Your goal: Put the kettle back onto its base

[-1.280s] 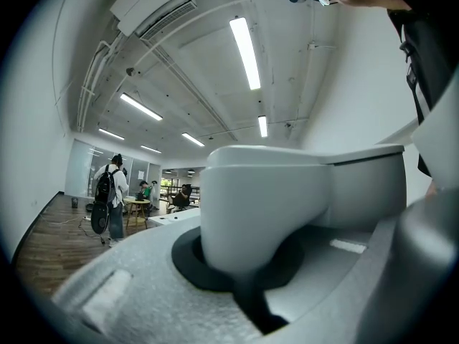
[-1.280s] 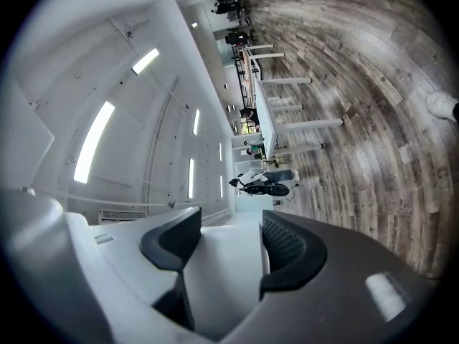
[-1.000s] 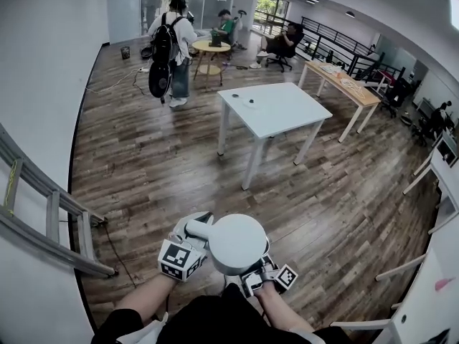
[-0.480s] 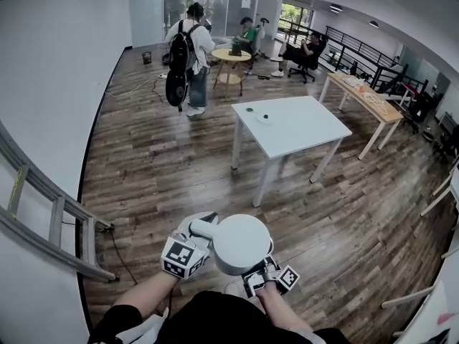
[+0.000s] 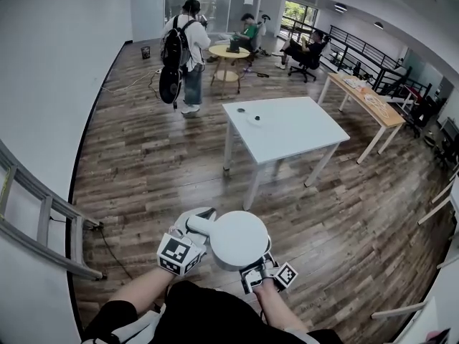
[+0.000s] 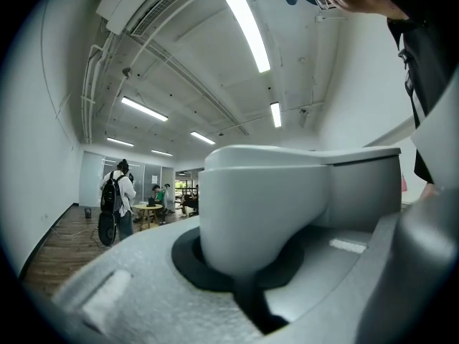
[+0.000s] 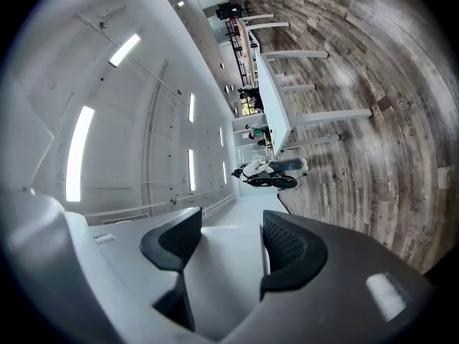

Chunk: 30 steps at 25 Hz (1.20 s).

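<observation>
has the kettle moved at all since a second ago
Yes. The kettle has moved toward the white table: in the head view, the gap between the kettle and the table's near leg is smaller than before.

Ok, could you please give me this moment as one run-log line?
kettle: held over floor | left gripper: jaws shut on handle | right gripper: jaws shut on kettle | base: on white table ahead
</observation>
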Each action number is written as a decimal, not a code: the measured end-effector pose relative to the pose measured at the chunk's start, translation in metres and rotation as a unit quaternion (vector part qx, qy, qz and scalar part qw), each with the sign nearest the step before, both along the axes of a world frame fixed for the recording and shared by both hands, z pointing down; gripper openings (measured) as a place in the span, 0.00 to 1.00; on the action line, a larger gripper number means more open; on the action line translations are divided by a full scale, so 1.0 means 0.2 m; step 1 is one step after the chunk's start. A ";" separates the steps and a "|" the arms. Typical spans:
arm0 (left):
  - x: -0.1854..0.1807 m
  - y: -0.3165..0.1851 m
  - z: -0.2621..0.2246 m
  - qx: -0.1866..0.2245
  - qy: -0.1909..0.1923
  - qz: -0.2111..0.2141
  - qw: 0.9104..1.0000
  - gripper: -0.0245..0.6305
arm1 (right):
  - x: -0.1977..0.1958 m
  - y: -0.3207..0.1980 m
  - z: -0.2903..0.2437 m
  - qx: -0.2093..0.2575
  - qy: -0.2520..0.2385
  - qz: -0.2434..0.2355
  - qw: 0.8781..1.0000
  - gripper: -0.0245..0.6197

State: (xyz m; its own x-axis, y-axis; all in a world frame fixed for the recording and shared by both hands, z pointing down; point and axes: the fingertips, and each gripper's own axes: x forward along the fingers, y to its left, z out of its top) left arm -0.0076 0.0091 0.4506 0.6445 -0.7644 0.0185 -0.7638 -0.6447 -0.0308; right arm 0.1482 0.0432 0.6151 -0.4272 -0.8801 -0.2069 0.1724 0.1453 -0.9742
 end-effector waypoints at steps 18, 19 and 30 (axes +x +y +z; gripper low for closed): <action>0.07 -0.58 0.04 -0.010 0.002 0.043 0.999 0.04 | 0.06 -0.51 0.05 -0.015 0.003 0.035 0.999 0.45; 0.07 -0.63 0.04 -0.010 0.001 0.046 0.999 0.04 | 0.06 -0.55 0.05 -0.015 0.003 0.038 0.999 0.45; 0.04 -1.01 0.06 -0.022 0.008 0.084 0.996 0.04 | 0.02 -0.90 0.03 -0.026 0.011 0.056 0.998 0.44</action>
